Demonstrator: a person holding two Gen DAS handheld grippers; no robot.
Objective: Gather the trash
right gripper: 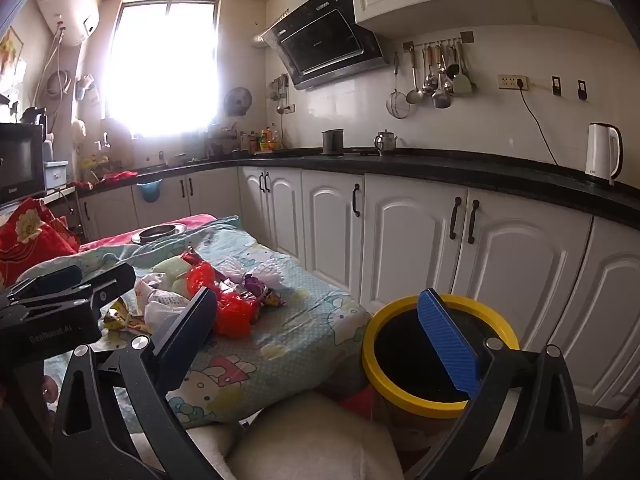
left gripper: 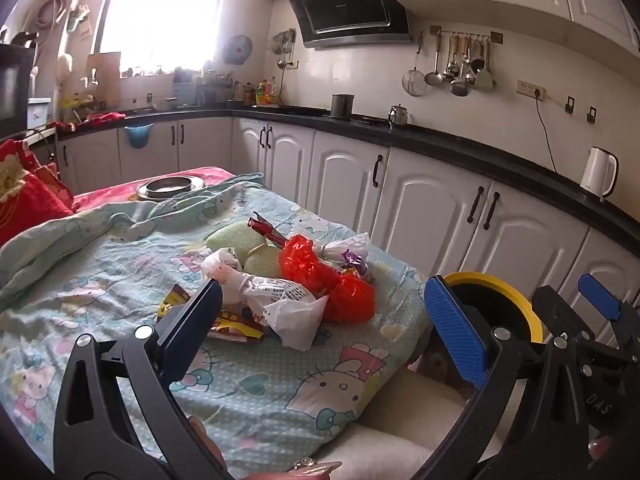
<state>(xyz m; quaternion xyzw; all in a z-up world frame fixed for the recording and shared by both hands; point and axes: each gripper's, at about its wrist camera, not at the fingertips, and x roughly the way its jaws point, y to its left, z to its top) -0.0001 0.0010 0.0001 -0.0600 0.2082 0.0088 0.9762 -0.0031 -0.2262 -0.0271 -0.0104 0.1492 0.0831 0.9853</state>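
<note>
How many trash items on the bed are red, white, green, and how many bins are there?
Red plastic bags: 1, perhaps more, bunched together
White bags: 2
Green sponges: 2
Yellow-rimmed bin: 1
Total: 6

Both wrist views face the kitchen counter; both share the yellow-rimmed bin (right gripper: 436, 360)
</note>
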